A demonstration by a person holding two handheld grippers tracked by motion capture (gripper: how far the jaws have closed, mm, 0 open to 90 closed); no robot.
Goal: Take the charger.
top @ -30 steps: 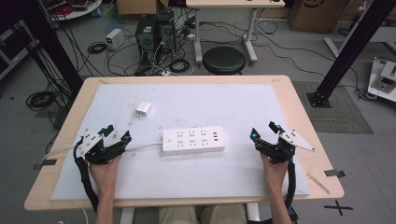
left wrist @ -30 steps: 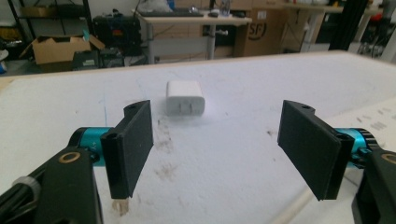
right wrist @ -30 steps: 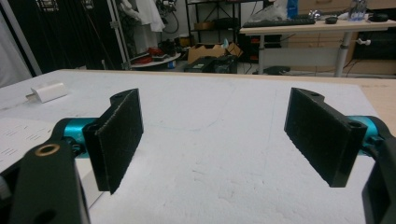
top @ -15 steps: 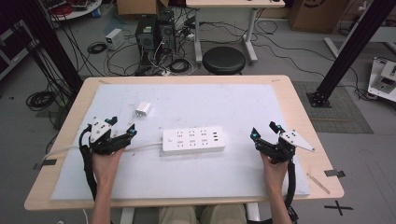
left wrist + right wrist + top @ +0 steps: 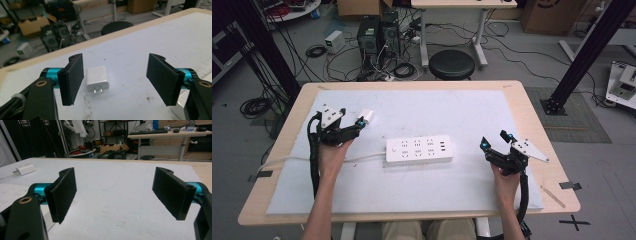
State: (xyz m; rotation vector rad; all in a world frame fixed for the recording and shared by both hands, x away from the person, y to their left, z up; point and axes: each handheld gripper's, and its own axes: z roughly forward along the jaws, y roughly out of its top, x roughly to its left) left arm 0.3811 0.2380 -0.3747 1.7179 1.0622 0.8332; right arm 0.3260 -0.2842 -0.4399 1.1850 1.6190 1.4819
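Charger [image 5: 366, 116]: in the high view, partly covered by the left gripper [image 5: 352, 125]; prongs too small to tell there.

Power strip [image 5: 10, 195]: in the right gripper view, cut off by the left edge and hidden behind the near finger; socket markings blurred. In the left gripper view, a white corner at the bottom right, the rest behind the finger.

Strip's cord [image 5: 287, 160]: runs off the counter's left edge, its end hidden.

Forearms: cut off at the high view's bottom edge.

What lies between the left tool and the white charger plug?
Nothing: in the left gripper view, only bare white mat separates the open left tool from the charger plug.
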